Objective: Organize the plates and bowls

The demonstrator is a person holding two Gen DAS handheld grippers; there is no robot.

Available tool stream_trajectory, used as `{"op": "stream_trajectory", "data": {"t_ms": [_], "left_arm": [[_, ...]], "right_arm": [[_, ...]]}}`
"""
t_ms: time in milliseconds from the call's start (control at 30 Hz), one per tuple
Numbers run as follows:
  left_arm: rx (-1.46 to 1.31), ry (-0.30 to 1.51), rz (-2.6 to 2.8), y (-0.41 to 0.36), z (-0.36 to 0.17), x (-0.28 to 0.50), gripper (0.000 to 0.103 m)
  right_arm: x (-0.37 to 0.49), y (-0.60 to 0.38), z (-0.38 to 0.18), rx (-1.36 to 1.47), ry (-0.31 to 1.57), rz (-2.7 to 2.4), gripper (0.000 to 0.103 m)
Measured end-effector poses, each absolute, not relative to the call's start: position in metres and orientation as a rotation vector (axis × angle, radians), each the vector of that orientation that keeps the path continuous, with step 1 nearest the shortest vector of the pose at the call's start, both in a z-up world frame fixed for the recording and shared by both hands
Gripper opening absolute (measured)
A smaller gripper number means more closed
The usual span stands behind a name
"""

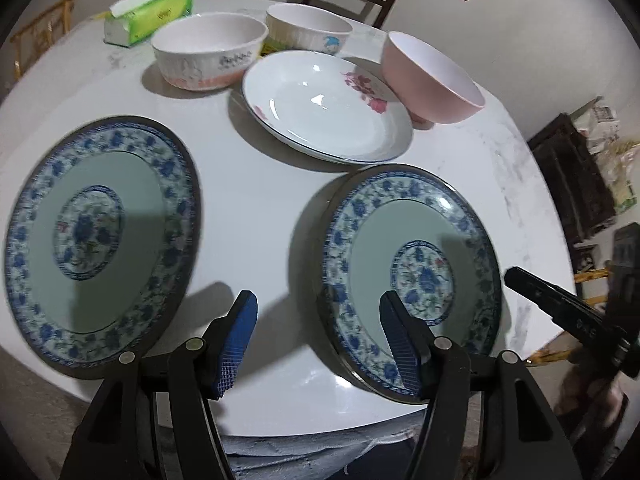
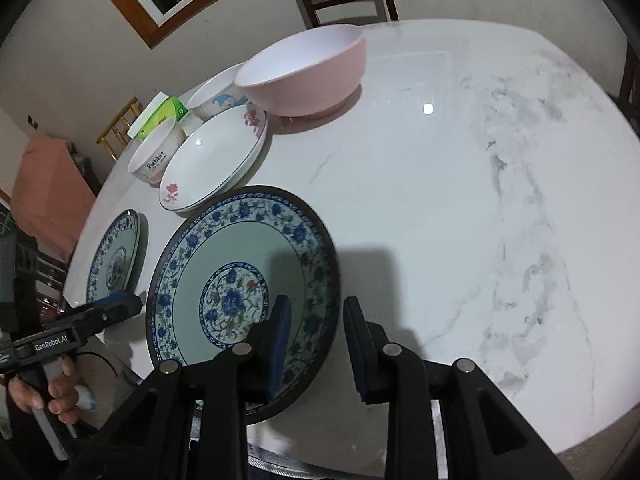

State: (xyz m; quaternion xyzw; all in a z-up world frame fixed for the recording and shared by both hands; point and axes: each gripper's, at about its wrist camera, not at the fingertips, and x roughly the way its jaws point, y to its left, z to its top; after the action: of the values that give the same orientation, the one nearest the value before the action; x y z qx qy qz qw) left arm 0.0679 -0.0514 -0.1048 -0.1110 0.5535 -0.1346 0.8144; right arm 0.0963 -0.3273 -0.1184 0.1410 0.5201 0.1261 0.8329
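Right jaws: right gripper (image 2: 316, 344) parted, empty, straddling the near blue plate's (image 2: 240, 292) 4 o'clock rim.
Left jaws: left gripper (image 1: 316, 340) wide, empty.
Far blue plate (image 1: 96, 236): 9 o'clock.
Risk: shallow rim bite lets it slip onto the table (image 2: 440, 200).

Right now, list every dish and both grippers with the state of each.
Left blue plate: flat on table, empty, untouched.
Right blue plate: flat, empty, near table edge.
White plate: empty, on a second plate.
Pink bowl: upright, empty.
Rabbit bowl: upright, empty.
Far bowl: upright.
Left gripper: jaws open, empty.
Right gripper: jaws open, empty.
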Motion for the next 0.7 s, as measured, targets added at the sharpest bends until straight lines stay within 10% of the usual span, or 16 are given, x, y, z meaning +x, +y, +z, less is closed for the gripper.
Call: {"op": "stream_trajectory", "data": {"t_ms": [700], "left_arm": [[-0.286, 1.225, -0.385, -0.057, -0.128, 0.089, 0.046]], "right_arm": [[0.122, -0.337, -0.150, 0.393, 1.149, 0.423, 0.027]]}}
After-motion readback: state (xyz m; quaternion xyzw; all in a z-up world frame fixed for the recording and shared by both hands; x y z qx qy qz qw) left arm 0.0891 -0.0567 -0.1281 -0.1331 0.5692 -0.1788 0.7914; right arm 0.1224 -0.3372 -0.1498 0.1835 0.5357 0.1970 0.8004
